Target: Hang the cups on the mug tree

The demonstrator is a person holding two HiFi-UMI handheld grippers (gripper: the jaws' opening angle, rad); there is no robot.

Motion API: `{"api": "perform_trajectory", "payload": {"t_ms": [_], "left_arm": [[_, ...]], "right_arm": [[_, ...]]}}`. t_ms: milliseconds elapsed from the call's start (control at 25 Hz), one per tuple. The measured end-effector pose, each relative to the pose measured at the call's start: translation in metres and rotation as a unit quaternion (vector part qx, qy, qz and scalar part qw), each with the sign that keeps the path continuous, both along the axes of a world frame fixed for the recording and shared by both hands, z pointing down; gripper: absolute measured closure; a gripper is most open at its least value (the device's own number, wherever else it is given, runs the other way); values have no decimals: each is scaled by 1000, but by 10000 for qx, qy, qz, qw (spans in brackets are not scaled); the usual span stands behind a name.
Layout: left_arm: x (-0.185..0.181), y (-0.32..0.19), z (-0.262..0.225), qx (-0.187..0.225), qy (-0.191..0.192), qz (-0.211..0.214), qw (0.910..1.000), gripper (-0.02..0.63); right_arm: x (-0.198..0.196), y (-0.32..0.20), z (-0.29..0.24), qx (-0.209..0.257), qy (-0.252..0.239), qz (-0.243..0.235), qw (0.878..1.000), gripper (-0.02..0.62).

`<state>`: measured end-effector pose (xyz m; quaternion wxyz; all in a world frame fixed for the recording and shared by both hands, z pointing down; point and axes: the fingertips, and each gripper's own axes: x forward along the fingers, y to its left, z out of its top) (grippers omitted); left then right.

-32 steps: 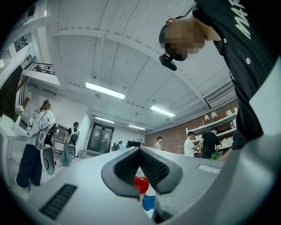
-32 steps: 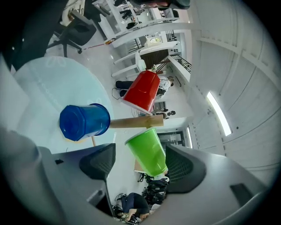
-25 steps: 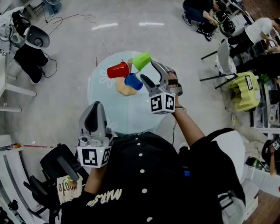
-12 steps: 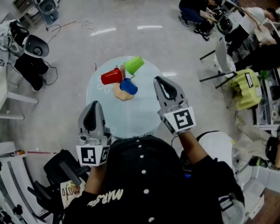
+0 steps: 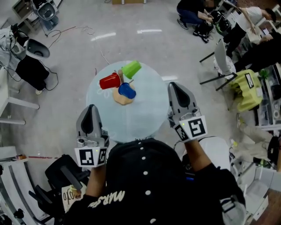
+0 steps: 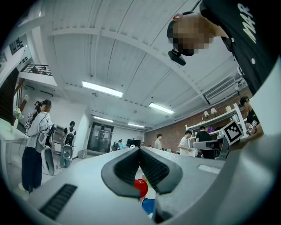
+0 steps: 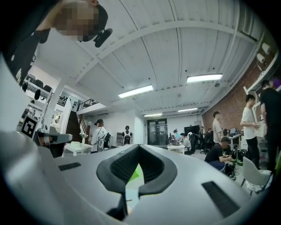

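Observation:
On the round glass table (image 5: 145,125) stands a wooden mug tree (image 5: 122,97) with a red cup (image 5: 109,81), a green cup (image 5: 131,69) and a blue cup (image 5: 127,90) hanging on its pegs. My left gripper (image 5: 91,107) hovers at the table's near left edge, shut and empty; past its jaws I see the red cup (image 6: 141,186) and the blue cup (image 6: 148,205). My right gripper (image 5: 175,85) is beside the table's right edge. Its jaws have just been closing with nothing between them. Behind them shows the green cup (image 7: 135,174).
A black bag (image 5: 30,70) and cables lie on the floor to the left. Chairs (image 5: 223,59), a yellow-green bag (image 5: 246,90) and seated people (image 5: 197,13) fill the right and far right. A black cart (image 5: 61,169) stands near my left side.
My right gripper has drawn back from the green cup on the tree to the table's right edge, rolled over, and its jaws have gone from open to shut. The left gripper stayed put.

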<state>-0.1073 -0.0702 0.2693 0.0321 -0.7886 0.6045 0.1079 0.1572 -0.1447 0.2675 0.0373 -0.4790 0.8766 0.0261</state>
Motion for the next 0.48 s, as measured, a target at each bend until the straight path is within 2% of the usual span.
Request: {"api": "perform_trajectory", "payload": {"t_ms": [160, 480], "left_arm": [[-10, 2, 5, -80, -63, -147, 9998, 612], [-18, 0, 7, -153, -176, -264, 9994, 612]], "right_arm": [[19, 5, -5, 179, -45, 167, 9997, 595], [47, 0, 14, -33, -196, 472, 9987, 595]]}}
